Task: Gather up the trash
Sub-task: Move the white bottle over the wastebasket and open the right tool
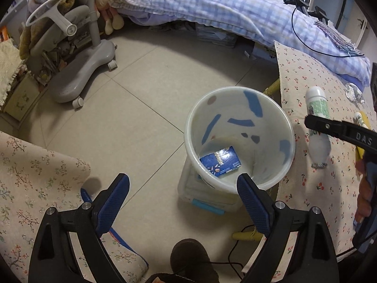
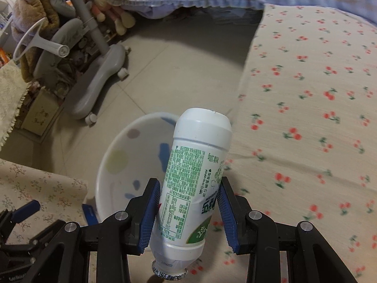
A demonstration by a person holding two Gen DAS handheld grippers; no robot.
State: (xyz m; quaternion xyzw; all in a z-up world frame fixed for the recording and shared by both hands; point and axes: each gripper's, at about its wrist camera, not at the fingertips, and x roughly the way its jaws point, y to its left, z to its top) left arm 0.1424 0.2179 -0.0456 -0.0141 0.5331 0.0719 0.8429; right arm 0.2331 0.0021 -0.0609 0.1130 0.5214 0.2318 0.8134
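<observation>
Gripping a white plastic bottle with green label (image 2: 195,184), right gripper (image 2: 188,212) fingers clench it beside the translucent white bin (image 1: 239,139); left gripper (image 1: 186,202) fingers released above it.

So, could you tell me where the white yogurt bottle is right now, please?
The white yogurt bottle is clamped in the right gripper, neck toward the camera, held over the cherry-print cloth just right of the trash bin.

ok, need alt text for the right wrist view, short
The right gripper clamps a white plastic drink bottle with green print, foil-sealed mouth toward the camera, beside a cherry-print cloth. Behind the bottle on the tiled floor stands an open white bin with coloured patches.
</observation>
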